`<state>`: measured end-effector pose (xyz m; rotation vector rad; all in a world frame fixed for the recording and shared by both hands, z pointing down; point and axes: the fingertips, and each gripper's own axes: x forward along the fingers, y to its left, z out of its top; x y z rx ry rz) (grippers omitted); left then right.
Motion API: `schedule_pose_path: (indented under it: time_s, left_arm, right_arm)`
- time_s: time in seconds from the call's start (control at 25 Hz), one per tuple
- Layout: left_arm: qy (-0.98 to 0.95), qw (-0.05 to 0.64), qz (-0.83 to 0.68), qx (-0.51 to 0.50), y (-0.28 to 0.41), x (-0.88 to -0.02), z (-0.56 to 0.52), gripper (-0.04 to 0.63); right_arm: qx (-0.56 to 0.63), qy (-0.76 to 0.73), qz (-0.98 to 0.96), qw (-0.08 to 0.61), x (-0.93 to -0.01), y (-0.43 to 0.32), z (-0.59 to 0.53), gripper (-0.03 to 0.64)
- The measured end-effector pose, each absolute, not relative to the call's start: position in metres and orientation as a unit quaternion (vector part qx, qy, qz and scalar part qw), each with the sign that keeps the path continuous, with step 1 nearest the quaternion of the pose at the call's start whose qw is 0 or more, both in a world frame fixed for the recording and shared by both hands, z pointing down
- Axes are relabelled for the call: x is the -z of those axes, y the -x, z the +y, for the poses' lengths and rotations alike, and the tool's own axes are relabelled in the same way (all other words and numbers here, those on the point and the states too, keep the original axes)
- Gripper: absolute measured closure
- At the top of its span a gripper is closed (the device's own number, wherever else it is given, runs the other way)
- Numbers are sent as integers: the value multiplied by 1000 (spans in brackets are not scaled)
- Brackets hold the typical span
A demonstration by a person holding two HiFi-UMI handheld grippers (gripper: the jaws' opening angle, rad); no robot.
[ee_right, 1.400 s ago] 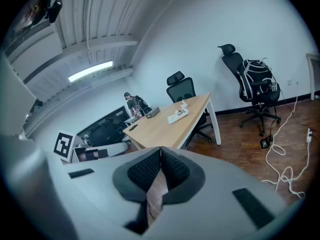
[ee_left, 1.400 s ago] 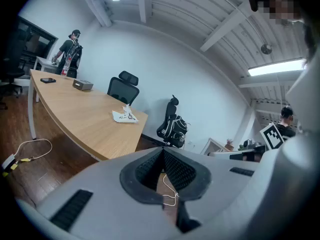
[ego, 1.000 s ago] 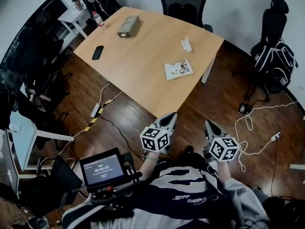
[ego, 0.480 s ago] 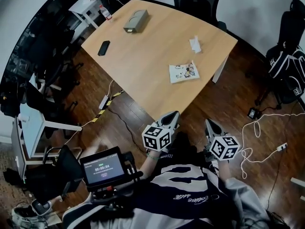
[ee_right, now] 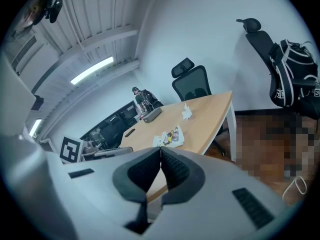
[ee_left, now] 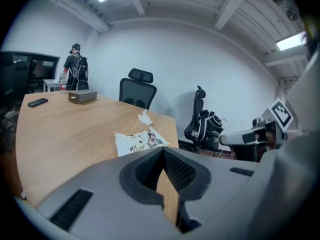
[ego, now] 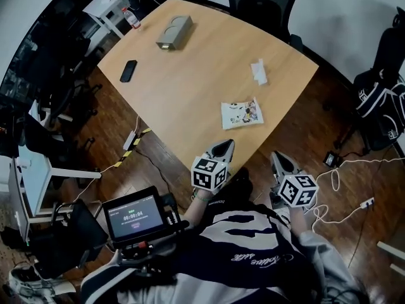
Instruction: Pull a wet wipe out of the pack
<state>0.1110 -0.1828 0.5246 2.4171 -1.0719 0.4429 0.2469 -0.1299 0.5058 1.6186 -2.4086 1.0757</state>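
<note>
Jaws are sitting pressed together, empty, on the left gripper [ego: 224, 145] and the right gripper [ego: 277, 157], both hovering at the near edge of the table [ego: 190, 100]. Only bare tabletop is lying between them and the wipe pack [ego: 242, 113], which is resting flat on the table just beyond them, its long axis running across the head view. A crumpled wipe [ego: 259, 71], a phone [ego: 128, 70] and a grey box [ego: 173, 33] are lying farther off.

Flat white wet-wipe pack [ego: 241, 113] with colourful print, face up on the wooden table [ego: 190, 75], near its front edge.
</note>
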Motion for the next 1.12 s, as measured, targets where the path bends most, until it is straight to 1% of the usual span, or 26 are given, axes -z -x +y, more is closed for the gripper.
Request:
schedule_pose_path:
  time_s: [0.16,0.4,0.6,0.96,1.04,1.12]
  left_arm:
    - [-880,228,-379,-173,-119,-536,-211,592]
    - [-868,226,-391,-206,-111,-572,-249,592]
    - [-870,141,-389,-269,-116,-593,-278,592]
    - [-869,154,-369,-292,-123,-616,-297,592]
    - [-869,165,-371,-283,-122,-617,-297,592]
    - [-869,168,-373,-279,-121,-617,-297,592]
  right_arm:
    - [-344,-519,-782,35,-501,-242,-163,627]
    - [-354,-504,-784,83,-519,-234,-183,627]
    - [-360,-493,-784,112,-535,-231,-203,627]
    - [-351,-471,-796,143,-554,-206,-259,626]
    - [-348,-463,-802,147,-555,-198,-271,578]
    - [-341,-455,-807,156,-556,-188,-280,577]
